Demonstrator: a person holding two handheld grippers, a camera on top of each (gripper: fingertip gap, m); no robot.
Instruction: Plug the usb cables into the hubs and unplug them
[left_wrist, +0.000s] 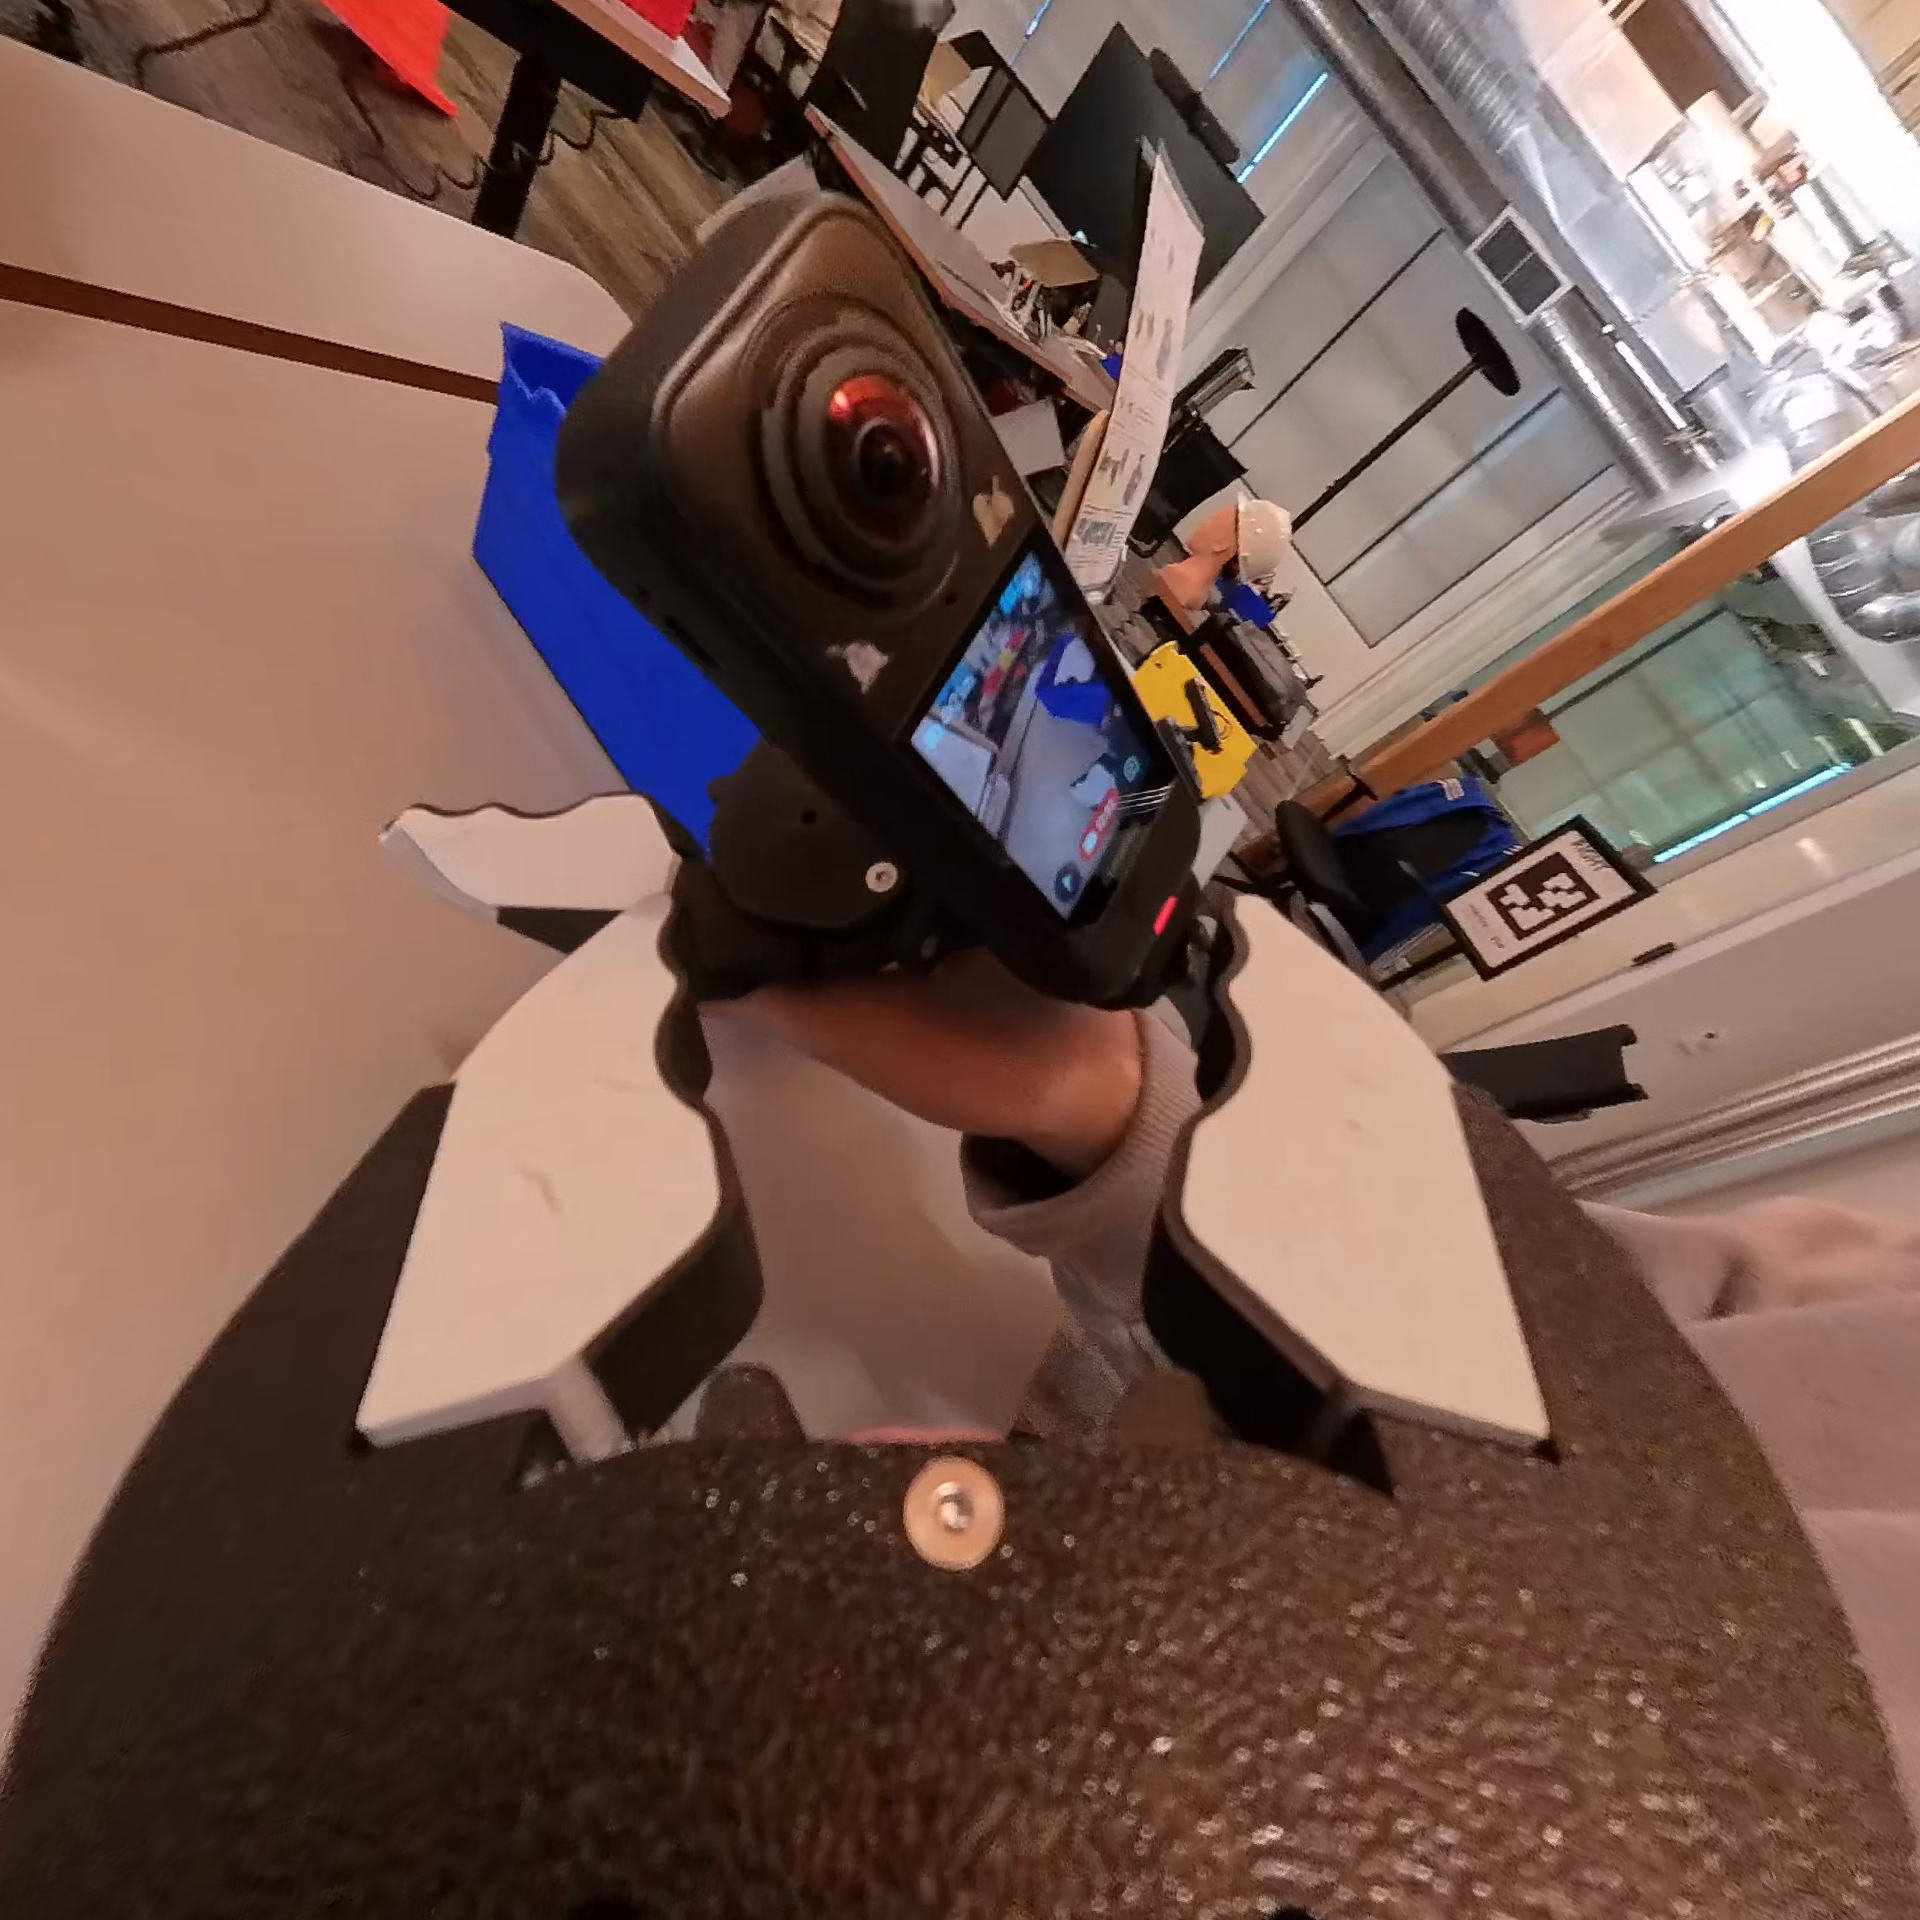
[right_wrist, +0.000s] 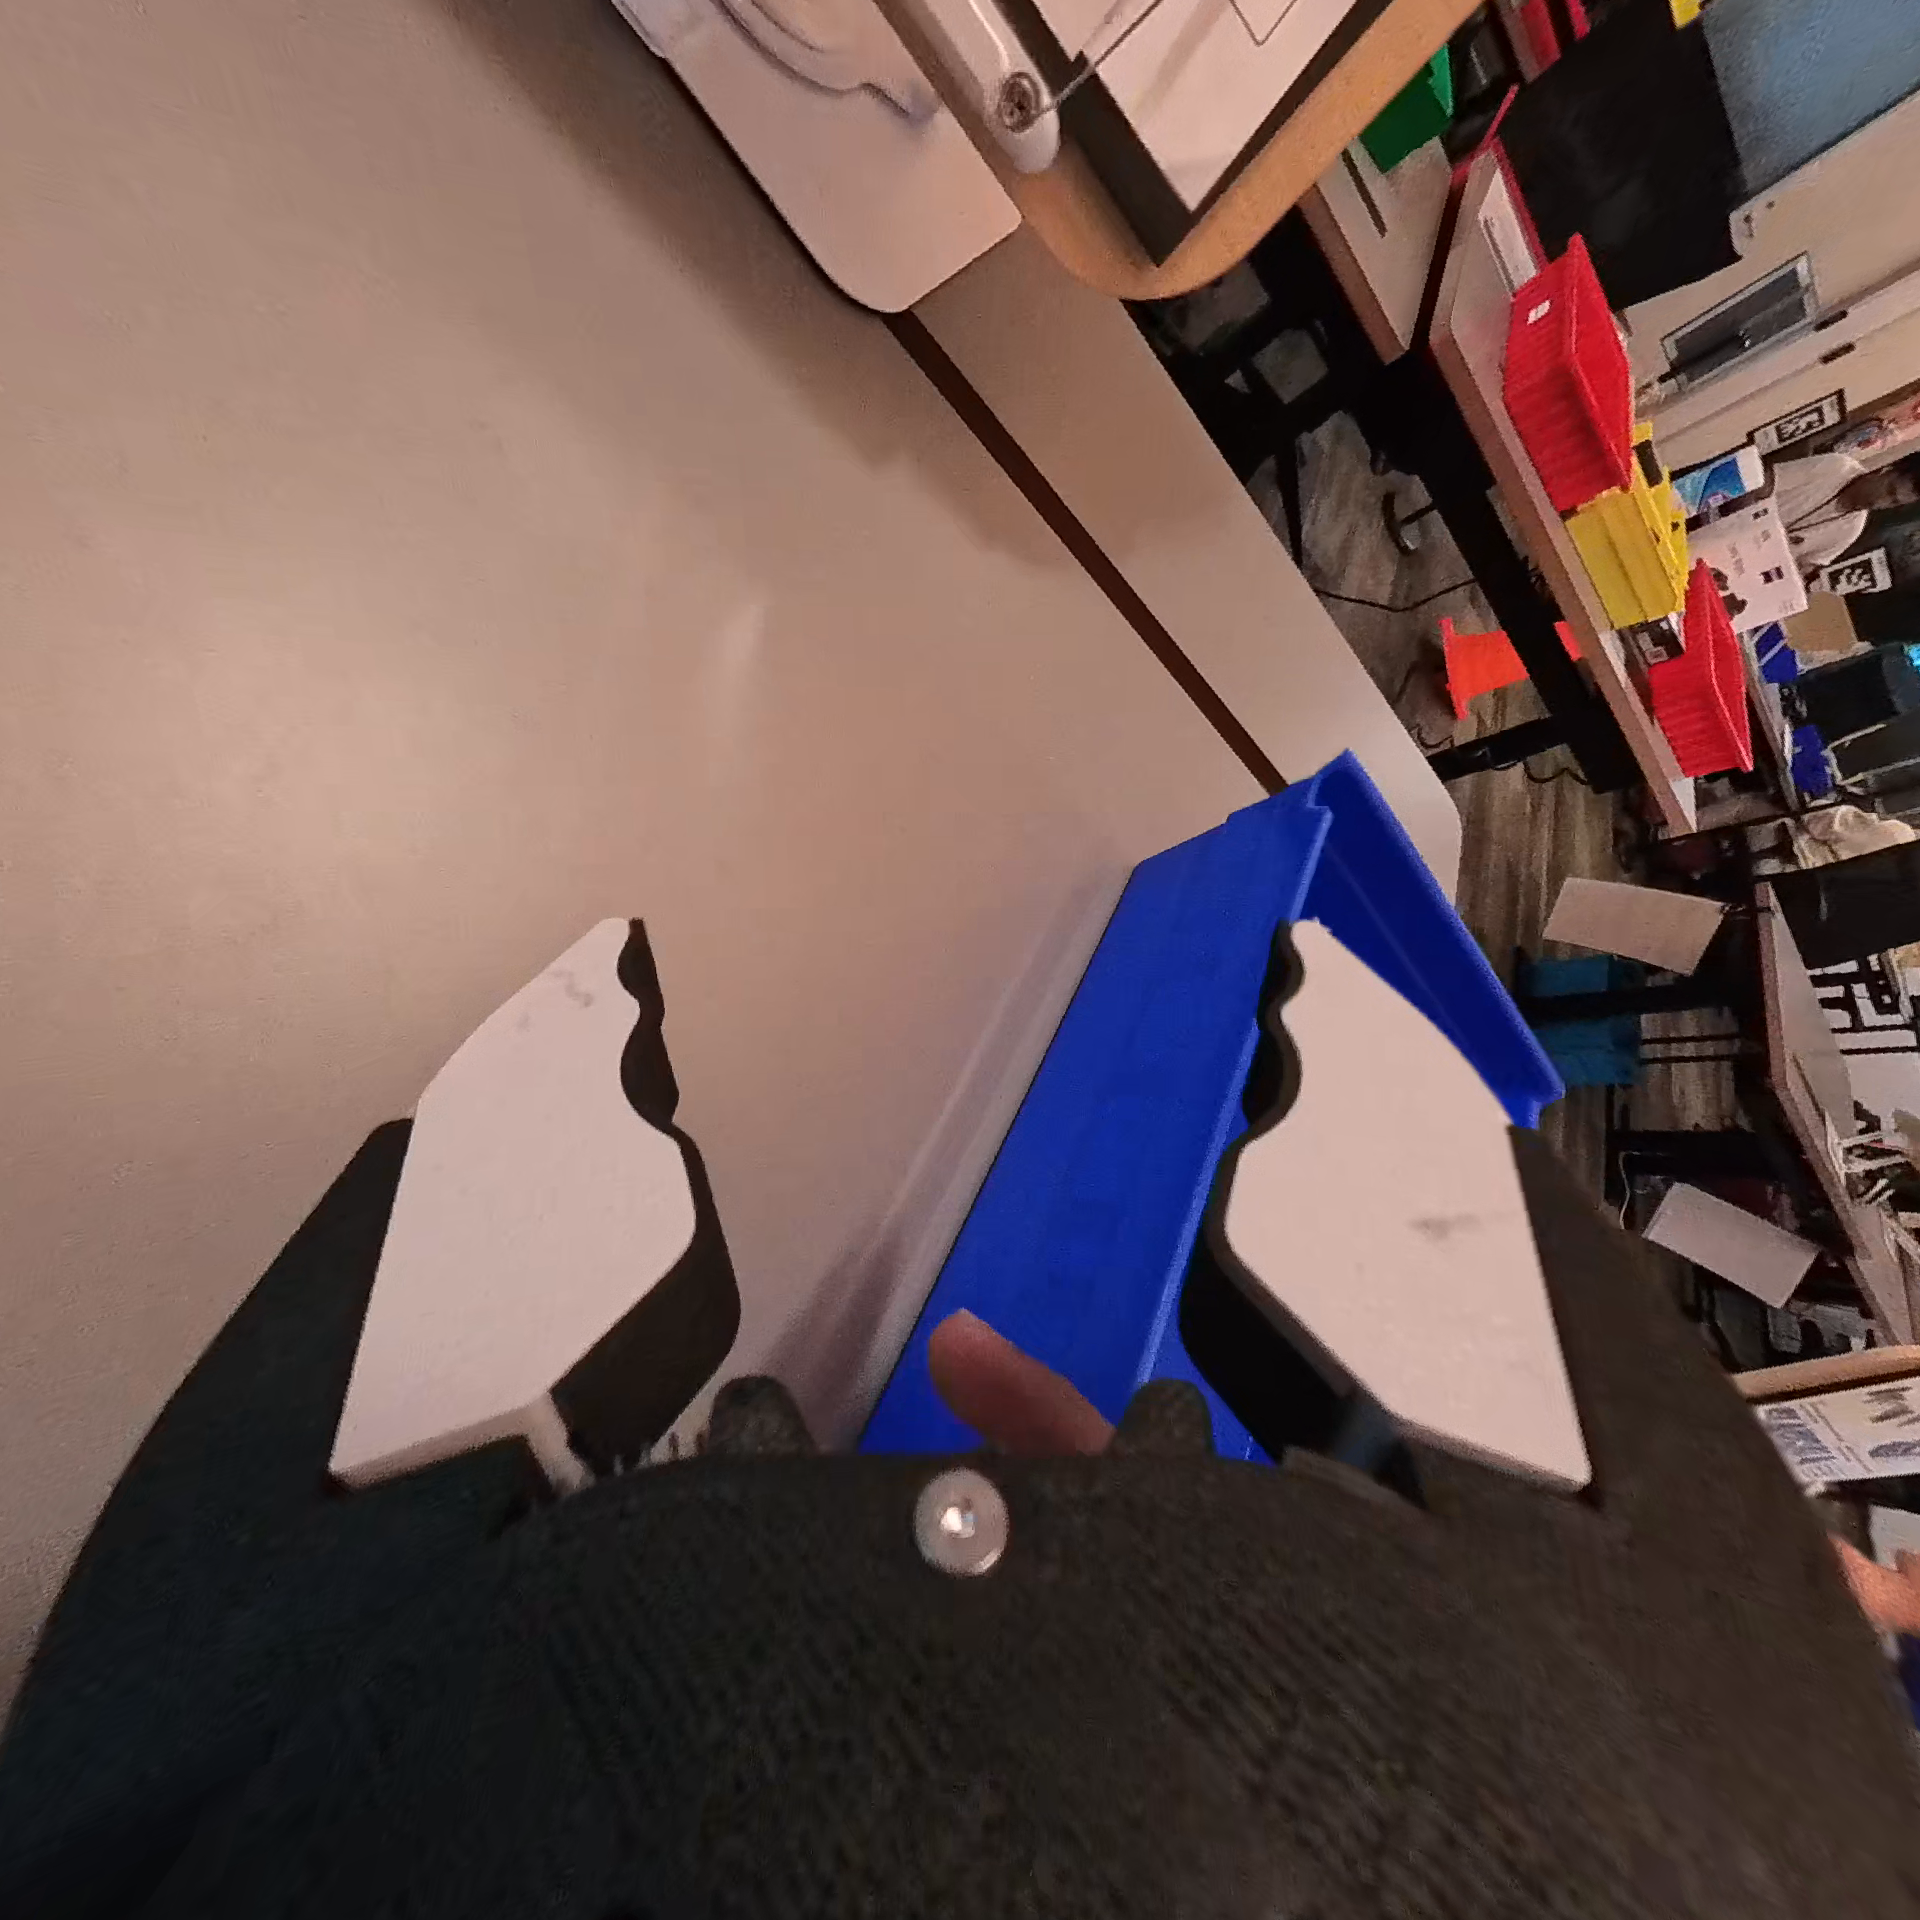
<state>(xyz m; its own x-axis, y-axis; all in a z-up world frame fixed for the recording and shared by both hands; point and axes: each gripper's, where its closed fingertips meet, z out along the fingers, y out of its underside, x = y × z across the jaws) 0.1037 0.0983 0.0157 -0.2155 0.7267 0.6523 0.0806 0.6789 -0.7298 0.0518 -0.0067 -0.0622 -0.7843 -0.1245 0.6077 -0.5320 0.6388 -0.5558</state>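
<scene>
No usb cable or hub shows in either view. My left gripper (left_wrist: 935, 925) is open and empty, tilted above a white table (left_wrist: 208, 727). Right in front of it a hand (left_wrist: 966, 1070) in a grey sleeve holds the right gripper. That gripper's black camera (left_wrist: 862, 540) faces this view, and one of its white fingers (left_wrist: 520, 852) sticks out to the left. In the right wrist view, my right gripper (right_wrist: 961, 928) is open and empty above the table (right_wrist: 416, 520). Its right finger overlaps a blue bin (right_wrist: 1143, 1091).
The blue bin (left_wrist: 582, 582) stands near the table's edge, behind the right gripper. A white mount (right_wrist: 862, 135) and a wooden board (right_wrist: 1132, 239) lie at the far end of the table. A fingertip (right_wrist: 997, 1382) shows at the right gripper's base. Desks and red and yellow bins (right_wrist: 1569, 384) stand beyond.
</scene>
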